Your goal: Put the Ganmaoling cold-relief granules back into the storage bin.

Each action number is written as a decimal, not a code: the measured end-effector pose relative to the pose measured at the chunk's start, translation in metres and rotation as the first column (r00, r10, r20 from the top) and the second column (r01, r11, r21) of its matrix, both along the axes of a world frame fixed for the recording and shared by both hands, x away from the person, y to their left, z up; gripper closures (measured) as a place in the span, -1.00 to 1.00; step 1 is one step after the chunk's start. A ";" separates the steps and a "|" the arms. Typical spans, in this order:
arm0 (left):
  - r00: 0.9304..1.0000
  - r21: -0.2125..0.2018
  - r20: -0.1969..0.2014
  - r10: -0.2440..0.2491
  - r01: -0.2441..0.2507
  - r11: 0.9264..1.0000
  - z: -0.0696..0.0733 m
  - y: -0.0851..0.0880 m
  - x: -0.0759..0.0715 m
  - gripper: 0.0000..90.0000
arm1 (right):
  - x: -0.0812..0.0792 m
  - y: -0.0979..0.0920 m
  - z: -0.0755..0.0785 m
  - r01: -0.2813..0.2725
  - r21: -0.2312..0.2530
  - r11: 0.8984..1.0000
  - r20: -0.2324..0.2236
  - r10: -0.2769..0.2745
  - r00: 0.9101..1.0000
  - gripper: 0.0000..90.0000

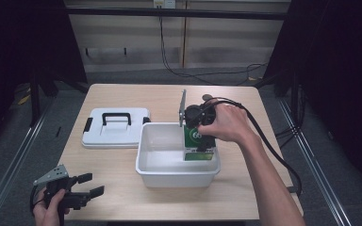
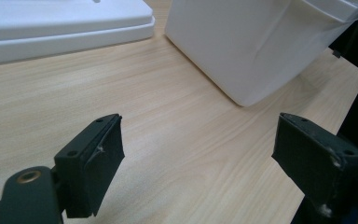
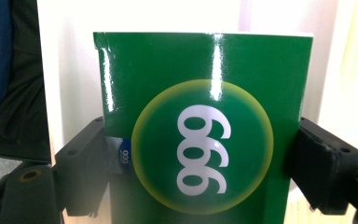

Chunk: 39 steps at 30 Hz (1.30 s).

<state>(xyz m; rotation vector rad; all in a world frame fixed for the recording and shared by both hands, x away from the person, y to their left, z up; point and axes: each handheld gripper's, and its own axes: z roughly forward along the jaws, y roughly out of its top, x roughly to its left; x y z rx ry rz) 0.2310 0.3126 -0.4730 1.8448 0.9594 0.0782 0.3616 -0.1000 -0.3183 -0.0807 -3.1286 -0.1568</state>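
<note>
the right gripper is clamped on a green box with "999" printed in a yellow-ringed circle — its two black pads press the box's side faces in the right gripper view. from the high view the green box stands upright inside the white plastic bin, against its right-hand wall, apparently with its lower end at or near the floor of the bin; i can't tell whether it is fully resting there. so the placing looks nearly done — what's left, by my reading, is to let go, lift the hand out, and probably fit the white lid, which lies flat on the wooden table just left of the bin. the left gripper idles over the near-left corner, jaws apart, holding nothing.
</note>
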 end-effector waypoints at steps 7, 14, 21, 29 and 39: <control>1.000 0.002 0.001 -0.003 0.003 1.000 0.000 0.000 0.000 -0.65 | 0.001 -0.004 -0.012 0.008 -0.001 1.000 -0.012 -0.008 1.000 -0.65; 1.000 -0.001 -0.001 0.000 0.000 1.000 0.000 0.000 0.000 -0.65 | 0.002 -0.004 -0.022 0.007 -0.011 1.000 -0.014 -0.007 1.000 -0.65; 1.000 0.002 0.000 -0.005 0.005 1.000 0.000 0.000 0.000 -0.65 | 0.003 -0.003 -0.039 0.011 -0.023 1.000 -0.026 -0.011 1.000 -0.65; 1.000 0.001 -0.003 -0.009 0.009 1.000 0.000 -0.001 0.000 -0.65 | 0.008 -0.004 -0.050 0.021 -0.026 0.999 -0.033 -0.021 0.999 -0.65; 1.000 0.001 -0.003 -0.014 0.014 1.000 0.000 -0.001 0.001 -0.65 | 0.006 -0.003 -0.065 0.020 -0.039 0.999 -0.036 -0.021 0.999 -0.65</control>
